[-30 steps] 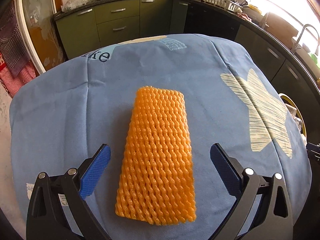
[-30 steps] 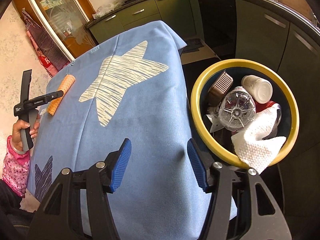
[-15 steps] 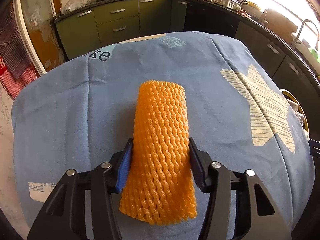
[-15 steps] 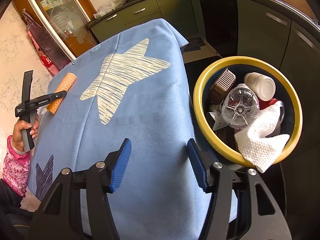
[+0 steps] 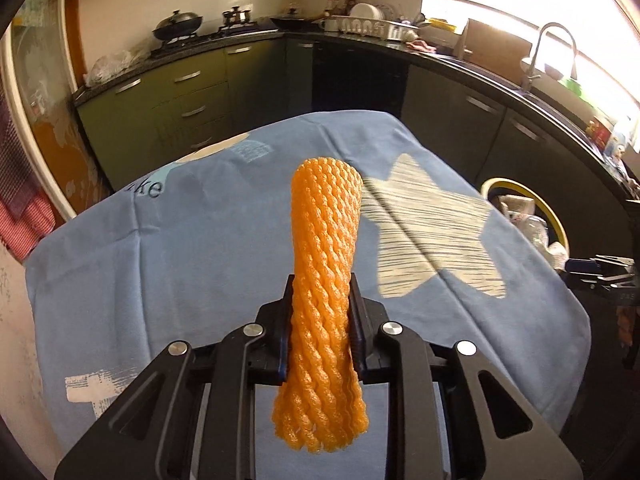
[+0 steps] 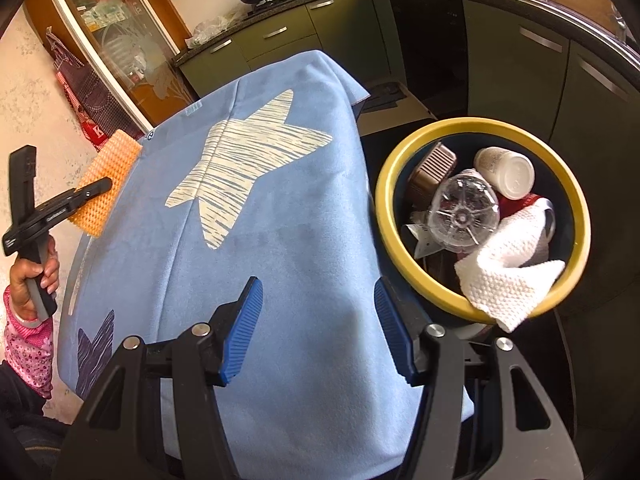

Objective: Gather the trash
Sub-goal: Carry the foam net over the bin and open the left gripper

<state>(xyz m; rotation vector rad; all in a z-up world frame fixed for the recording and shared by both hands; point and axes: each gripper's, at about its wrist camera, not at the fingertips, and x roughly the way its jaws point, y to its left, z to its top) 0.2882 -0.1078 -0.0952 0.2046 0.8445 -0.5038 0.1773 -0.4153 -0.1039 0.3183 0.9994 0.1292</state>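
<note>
1. Your left gripper [image 5: 322,332] was pinching the orange foam net [image 5: 325,280] at its waist, jaws closing on it, and the net was squeezed narrow between the pads.
2. The net was clear of the blue cloth [image 5: 200,264], across the table from the yellow-rimmed bin [image 6: 482,216]; in the right view it hung at the cloth's far edge from the bin.
3. Your right gripper [image 6: 318,330] stood spread with nothing between its jaws, just beside the bin, over the near edge of the cloth.
4. You would have done well to keep the squeeze steady: the foam looked springy and light, so it could slip from a loosened grip.
5. The bin already held a bottle [image 6: 464,210], a jar and a paper towel [image 6: 508,276], so aiming for the open gap near its middle seemed wise.
</note>
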